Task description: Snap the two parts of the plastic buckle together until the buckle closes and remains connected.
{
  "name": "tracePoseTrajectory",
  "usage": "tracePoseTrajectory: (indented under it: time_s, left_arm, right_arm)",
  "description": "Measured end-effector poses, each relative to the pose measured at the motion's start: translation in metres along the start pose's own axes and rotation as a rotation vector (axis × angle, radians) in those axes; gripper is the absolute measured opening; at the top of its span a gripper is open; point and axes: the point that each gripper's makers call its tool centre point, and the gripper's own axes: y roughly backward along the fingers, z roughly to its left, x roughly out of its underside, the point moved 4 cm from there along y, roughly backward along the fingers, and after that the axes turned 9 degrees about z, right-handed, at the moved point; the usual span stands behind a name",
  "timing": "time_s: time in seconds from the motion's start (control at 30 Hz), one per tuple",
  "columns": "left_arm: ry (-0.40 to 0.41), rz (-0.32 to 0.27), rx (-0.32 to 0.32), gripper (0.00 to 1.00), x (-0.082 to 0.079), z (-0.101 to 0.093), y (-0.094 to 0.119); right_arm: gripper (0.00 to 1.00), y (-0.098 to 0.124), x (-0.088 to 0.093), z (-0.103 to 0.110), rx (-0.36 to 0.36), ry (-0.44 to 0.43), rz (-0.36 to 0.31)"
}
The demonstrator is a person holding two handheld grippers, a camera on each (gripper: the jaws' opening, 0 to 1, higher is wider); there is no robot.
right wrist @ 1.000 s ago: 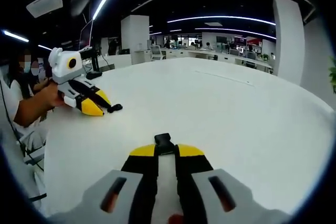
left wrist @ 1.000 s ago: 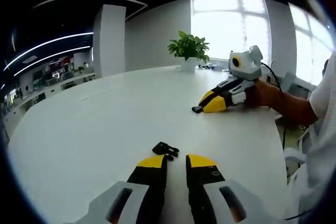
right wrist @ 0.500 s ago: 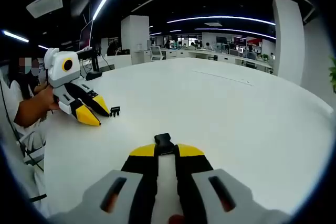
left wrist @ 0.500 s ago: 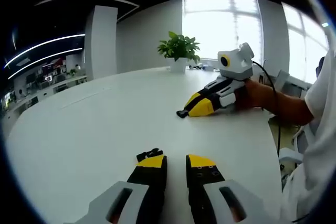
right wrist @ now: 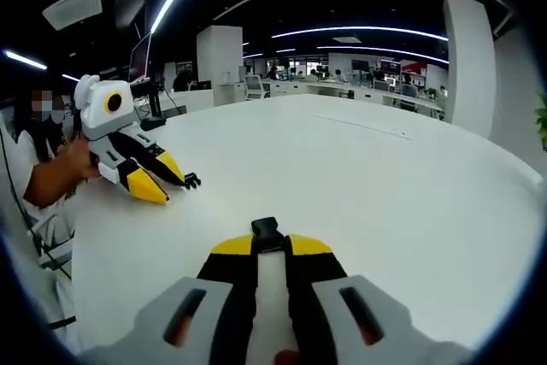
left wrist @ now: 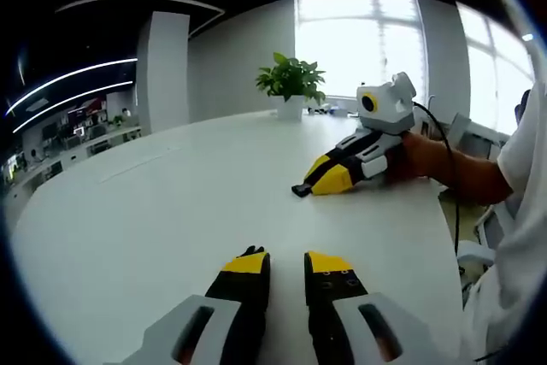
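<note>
Right tool [right wrist: 271, 245] around buckle half [right wrist: 266, 230].

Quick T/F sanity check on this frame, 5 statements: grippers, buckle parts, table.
1. The right gripper is shut on a buckle part. True.
2. The two buckle parts are snapped together. False: they are apart, one at each gripper.
3. A potted plant stands at the far side of the table. True.
4. The left gripper has its buckle part lifted well off the table. False: the gripper's tips are down at the tabletop and the part is by them.
5. The table is black. False: it is white.
</note>
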Motion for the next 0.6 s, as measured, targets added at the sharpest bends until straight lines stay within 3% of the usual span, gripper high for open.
tracePoseTrajectory:
  time_s: [0.3,0.6]
  left_arm:
    - [-0.024,0.003,-0.038,0.18,-0.004,0.030,0.008]
    - [-0.052,0.048,-0.009,0.18,-0.003,0.034,-0.005]
  right_arm:
    - [0.13,0.000,0.000,0.001,-0.003,-0.002,-0.001]
    - [0.13,0.001,0.001,0.002,-0.004,-0.004,-0.002]
